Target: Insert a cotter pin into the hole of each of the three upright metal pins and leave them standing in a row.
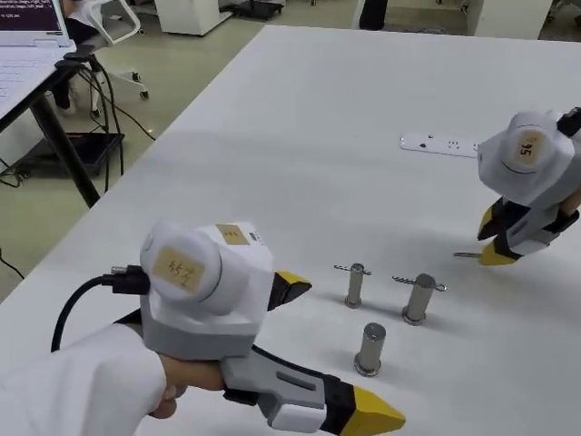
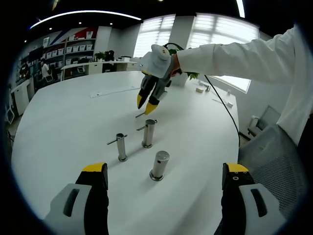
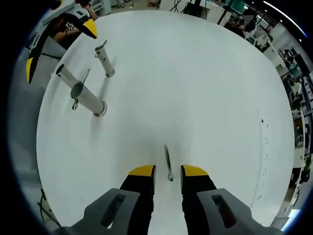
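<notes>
We are straddling the last cotter pin [image 3: 167,161] with the right gripper [image 3: 167,171], jaws barely parted; the left gripper [image 2: 165,169] is gaping wide. Next we are pinching it, then threading the bare metal pin [image 1: 369,349].

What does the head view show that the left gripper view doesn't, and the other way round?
Head view: an open laptop. Left gripper view: bright windows, shelves of white boxes, a grey mesh chair. Both: the white table, a thin cottered metal pin, a thick cottered metal pin, a bare metal pin, all upright, and the right tool with a loose cotter pin lying at its tips.
</notes>
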`<act>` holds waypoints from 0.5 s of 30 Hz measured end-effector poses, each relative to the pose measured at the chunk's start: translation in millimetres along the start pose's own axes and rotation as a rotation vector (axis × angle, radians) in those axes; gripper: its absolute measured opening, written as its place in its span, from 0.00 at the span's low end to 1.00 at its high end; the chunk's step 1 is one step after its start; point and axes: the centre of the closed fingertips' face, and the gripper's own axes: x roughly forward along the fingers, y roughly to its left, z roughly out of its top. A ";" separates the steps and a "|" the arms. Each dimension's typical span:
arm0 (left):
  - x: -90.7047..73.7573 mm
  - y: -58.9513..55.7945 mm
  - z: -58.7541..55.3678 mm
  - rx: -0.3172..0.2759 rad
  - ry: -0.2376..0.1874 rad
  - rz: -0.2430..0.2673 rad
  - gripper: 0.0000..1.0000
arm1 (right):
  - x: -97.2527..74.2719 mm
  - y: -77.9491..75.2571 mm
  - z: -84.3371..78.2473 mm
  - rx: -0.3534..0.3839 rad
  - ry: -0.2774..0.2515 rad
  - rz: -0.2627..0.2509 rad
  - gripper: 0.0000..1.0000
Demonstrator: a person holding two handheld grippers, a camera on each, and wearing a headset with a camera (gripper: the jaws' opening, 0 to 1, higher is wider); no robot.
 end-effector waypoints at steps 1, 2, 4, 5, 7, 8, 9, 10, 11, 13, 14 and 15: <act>-0.1 0.3 0.2 -0.001 0.000 0.001 0.96 | 1.6 -1.4 0.4 0.001 0.001 0.001 0.15; -0.3 0.1 0.5 -0.002 -0.001 -0.001 0.96 | 2.2 -1.2 0.2 0.005 0.005 0.007 0.14; -0.4 -0.5 1.0 -0.003 -0.003 -0.004 0.96 | 4.6 -1.4 0.6 0.019 0.011 0.013 0.10; -0.4 -1.0 0.7 -0.002 -0.001 -0.006 0.96 | 6.1 -1.6 1.2 0.014 0.014 0.015 0.08; -0.5 -1.6 0.0 -0.002 0.002 -0.008 0.96 | 7.5 -1.1 0.2 0.010 0.027 0.019 0.05; -0.6 -1.8 -0.6 -0.002 0.004 -0.009 0.97 | 8.3 0.3 -1.6 0.001 0.039 0.027 0.04; -0.7 -2.0 -0.9 -0.003 0.004 -0.009 0.97 | 8.9 0.5 -2.6 -0.004 0.046 0.027 0.04; -0.9 -2.0 -1.3 -0.004 0.005 -0.010 0.97 | 9.3 0.1 -3.4 -0.009 0.050 0.026 0.04; -1.1 -2.1 -2.1 -0.004 0.008 -0.010 0.97 | 9.9 -0.6 -3.8 -0.006 0.051 0.023 0.04; -1.4 -2.2 -4.0 -0.005 0.015 -0.012 0.97 | 9.6 0.5 -3.7 0.001 0.047 0.032 0.03; -1.5 -2.1 -4.5 -0.005 0.017 -0.012 0.97 | 9.5 0.7 -4.6 0.007 0.050 0.034 0.02; -1.6 -2.1 -4.8 -0.005 0.018 -0.012 0.97 | 9.7 1.2 -4.0 0.005 0.048 0.035 0.02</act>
